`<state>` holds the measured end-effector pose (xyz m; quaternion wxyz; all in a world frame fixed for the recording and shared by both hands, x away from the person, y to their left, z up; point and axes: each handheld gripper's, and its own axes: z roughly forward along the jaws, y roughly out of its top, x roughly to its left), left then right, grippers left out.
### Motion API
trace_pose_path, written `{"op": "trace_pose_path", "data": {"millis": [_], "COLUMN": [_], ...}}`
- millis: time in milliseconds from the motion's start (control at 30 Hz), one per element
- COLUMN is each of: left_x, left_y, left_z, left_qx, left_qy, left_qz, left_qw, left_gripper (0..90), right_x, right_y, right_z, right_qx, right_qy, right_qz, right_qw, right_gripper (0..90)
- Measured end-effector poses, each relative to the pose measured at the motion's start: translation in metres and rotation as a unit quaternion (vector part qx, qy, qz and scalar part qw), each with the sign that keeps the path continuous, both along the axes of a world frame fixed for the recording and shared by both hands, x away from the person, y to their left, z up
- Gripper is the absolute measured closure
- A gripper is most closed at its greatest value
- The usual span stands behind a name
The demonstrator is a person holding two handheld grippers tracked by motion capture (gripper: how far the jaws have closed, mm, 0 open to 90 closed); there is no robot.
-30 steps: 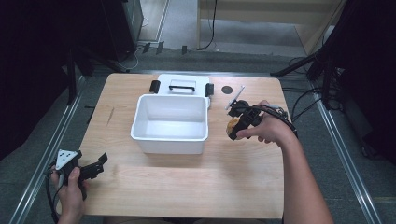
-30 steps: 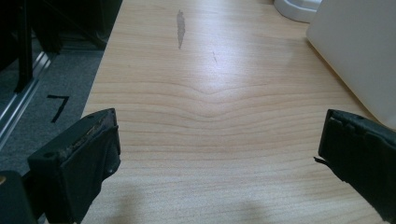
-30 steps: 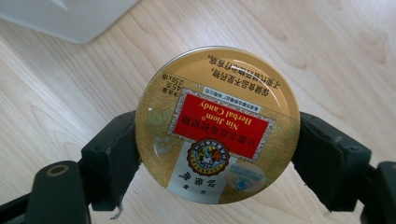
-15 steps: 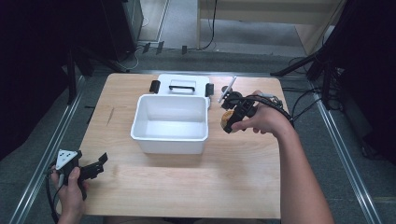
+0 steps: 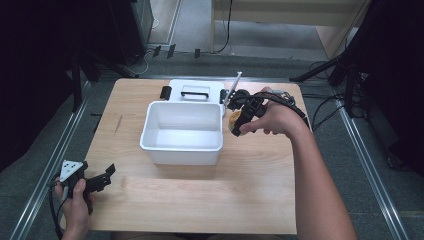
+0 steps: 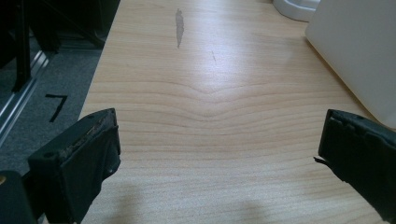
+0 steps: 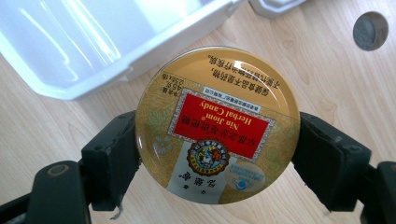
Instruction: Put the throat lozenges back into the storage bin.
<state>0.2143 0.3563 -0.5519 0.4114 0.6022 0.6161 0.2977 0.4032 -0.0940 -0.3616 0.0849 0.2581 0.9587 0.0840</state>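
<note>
One wooden counter [image 5: 200,200] carries everything, and its pale grain also runs under the jaws in the left gripper view. Near its middle stands a white rectangular tub [image 5: 182,131], open-topped and with nothing visible inside; its side wall [image 6: 359,51] rises at the right edge of the left gripper view, and its rim [image 7: 93,60] crosses the upper left of the right gripper view. Just behind the tub, at the counter's far edge, lies a white lid [image 5: 196,91] with a dark handle bar on top and black clips at its ends.

Reaching in from the right, a forearm leads to the right hand-held gripper [image 5: 239,120], held just beside the tub's right wall and above the counter. Its jaws are clamped on the two sides of a round gold candy tin [image 7: 217,123] with a red label, seen face-on in the right gripper view and as a small yellowish spot [image 5: 234,119] from above. The left hand-held gripper [image 5: 102,176] sits at the near left corner of the counter, well apart from the tub, its jaws spread wide with only bare wood between them. A small dark round object [image 7: 370,31], possibly a cap, lies on the counter beyond the tin.
</note>
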Motion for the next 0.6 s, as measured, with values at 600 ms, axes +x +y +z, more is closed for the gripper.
{"op": "trace_pose_path", "data": {"millis": [600], "left_x": [0.0], "left_y": [0.0], "left_z": [0.0], "left_qx": [-0.001], "left_qy": [0.002], "left_qz": [-0.002], "left_qw": [1.0], "left_gripper": [0.0], "right_x": [0.002], "right_y": [0.039], "right_z": [0.013], "right_qx": [-0.014], "right_qy": [-0.007], "right_qz": [0.036], "right_qw": [0.9992], "right_gripper": [20.7]}}
